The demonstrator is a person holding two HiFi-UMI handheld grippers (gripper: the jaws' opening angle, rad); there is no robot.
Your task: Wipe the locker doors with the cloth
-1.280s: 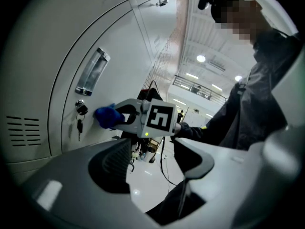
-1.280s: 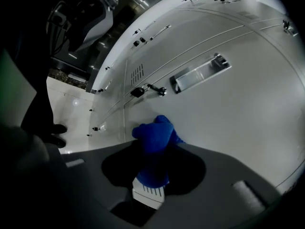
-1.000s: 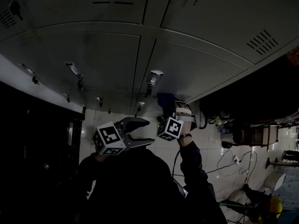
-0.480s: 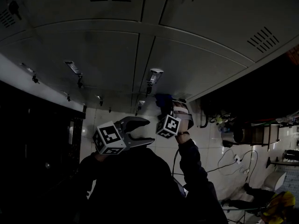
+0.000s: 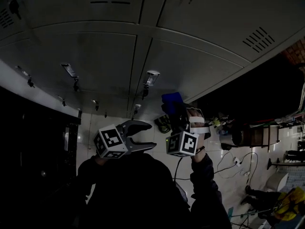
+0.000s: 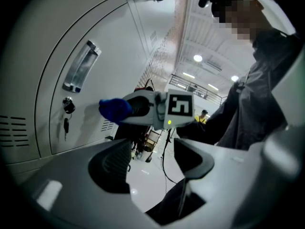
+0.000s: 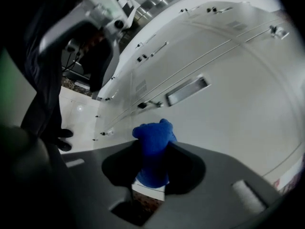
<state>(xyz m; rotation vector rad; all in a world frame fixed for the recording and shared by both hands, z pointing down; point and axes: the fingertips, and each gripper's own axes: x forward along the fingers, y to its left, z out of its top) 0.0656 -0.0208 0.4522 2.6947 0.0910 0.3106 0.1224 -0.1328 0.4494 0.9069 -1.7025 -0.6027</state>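
Your right hand-held gripper (image 7: 152,163) is clamping the blue cloth (image 7: 153,140) between its jaws, the wad poking out toward the grey locker door (image 7: 228,94), while your left hand-held gripper (image 6: 151,157) is hanging alongside, jaws apart, holding nothing.

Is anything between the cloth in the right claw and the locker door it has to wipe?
Nothing visible. The right claw is shut on the cloth, which points at a bare stretch of locker door. The handle lies farther up, off the direct line. Whether the cloth touches the door cannot be told.
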